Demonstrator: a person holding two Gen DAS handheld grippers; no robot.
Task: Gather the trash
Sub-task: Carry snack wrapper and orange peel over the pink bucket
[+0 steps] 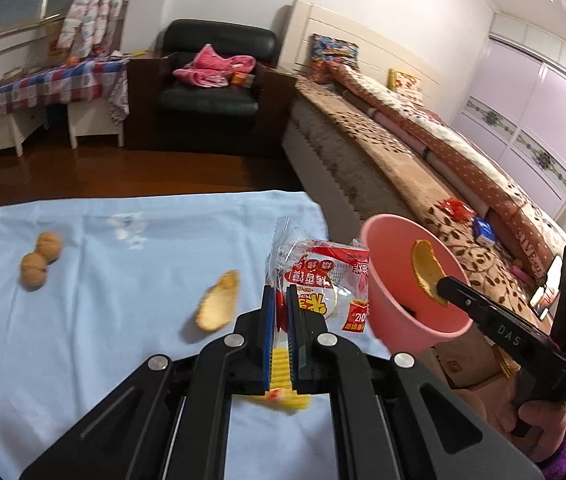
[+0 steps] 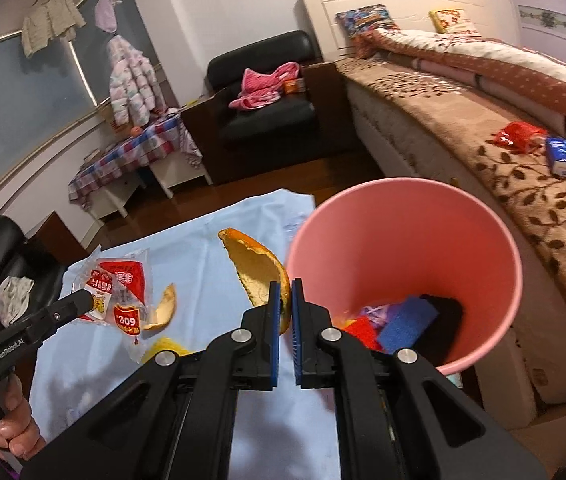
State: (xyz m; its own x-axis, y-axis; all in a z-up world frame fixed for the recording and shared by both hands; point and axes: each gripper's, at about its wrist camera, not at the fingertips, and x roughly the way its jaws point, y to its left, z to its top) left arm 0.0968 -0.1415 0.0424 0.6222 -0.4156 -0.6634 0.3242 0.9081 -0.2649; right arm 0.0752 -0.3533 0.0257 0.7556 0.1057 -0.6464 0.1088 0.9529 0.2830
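orange peel [image 2: 261, 276] is pinched in the right gripper [image 2: 286, 292] jaws, a snack wrapper [image 1: 319, 284] in the left gripper [image 1: 281, 300] jaws; each should be released well inside the pink bin [image 2: 403, 248].

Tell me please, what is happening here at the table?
A person is clearing trash with a gripper in each hand. The left gripper has its jaws shut on a clear snack wrapper. The right gripper holds an orange peel at the rim of the pink bin. Another peel piece and two walnuts lie on the blue cloth.
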